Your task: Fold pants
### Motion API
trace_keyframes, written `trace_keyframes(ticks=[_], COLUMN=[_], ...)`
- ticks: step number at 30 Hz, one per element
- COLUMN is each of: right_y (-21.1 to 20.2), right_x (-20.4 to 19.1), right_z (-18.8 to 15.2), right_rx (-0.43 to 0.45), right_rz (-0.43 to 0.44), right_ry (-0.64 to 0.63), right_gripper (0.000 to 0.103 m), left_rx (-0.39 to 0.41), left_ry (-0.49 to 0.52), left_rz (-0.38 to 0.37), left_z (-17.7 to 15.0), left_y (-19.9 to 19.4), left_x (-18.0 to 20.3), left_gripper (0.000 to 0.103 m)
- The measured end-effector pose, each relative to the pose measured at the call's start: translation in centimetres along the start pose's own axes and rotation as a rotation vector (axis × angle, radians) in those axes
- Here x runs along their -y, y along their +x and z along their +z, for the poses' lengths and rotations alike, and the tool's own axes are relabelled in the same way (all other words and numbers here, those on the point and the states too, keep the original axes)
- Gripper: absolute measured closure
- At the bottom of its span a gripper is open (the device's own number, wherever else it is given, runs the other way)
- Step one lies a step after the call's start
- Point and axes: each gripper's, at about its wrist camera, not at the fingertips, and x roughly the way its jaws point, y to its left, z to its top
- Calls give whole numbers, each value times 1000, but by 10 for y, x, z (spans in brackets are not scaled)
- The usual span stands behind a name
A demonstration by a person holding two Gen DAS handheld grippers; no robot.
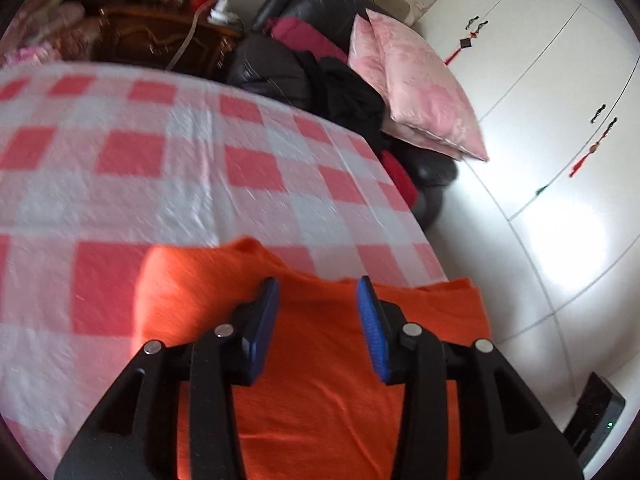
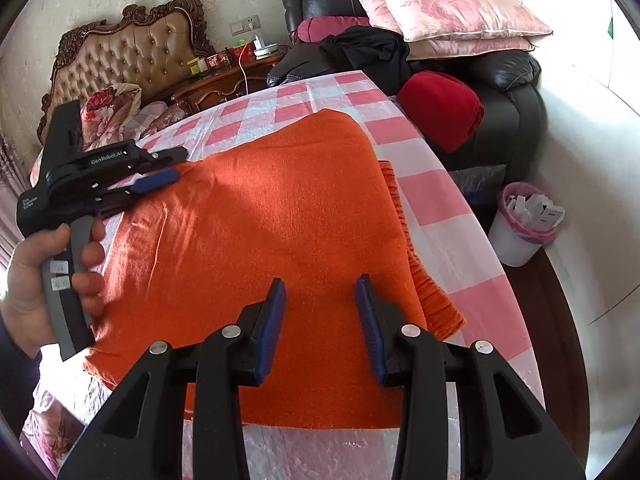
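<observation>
Step in hand: a fold looks just laid; the orange pants lie doubled on the checked cloth, and both claws seem to be letting go, not carrying.
Pants: directly under and ahead of both claws, spread flat, with a ribbed band peeking out from beneath the top layer on the right claw's outer side.
Left gripper: jaws partly apart, nothing between the pads; the cloth lies below them and the far fold edge sits just ahead of the tips. The view is blurred.
Right gripper: jaws partly apart over the near part of the pants, pads gripping no cloth.
Person's hand: wrapped round the left claw's handle, off to the right claw's left side.
Done so far: judged as partway; the bundle is wide and likely wants another fold.
Next move calls for: each claw to drop to a fresh edge, probably the near edge, pinch both layers cleanly, then lift together so the top layer does not slide off the band.
Risk: catching the checked cloth with the pants.
</observation>
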Motion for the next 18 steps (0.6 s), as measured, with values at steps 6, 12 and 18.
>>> trace_keyframes(ticks=[6,12,18], right_y=[0,-6,-12], right_x=[-2,0,-5], right_z=[0,10,63], right_rx=[1,-10,68], right_rz=[-7,6,62], right_ry=[-7,28,6], right_gripper=[67,67,64], left_rx=[58,-32,-121], left_ry=[139,320,370], left_rz=[96,152,211], left_z=[-15,-107,-152], left_y=[-52,-81,-74], left_x=[25,63,67], left_gripper=[54,70,75])
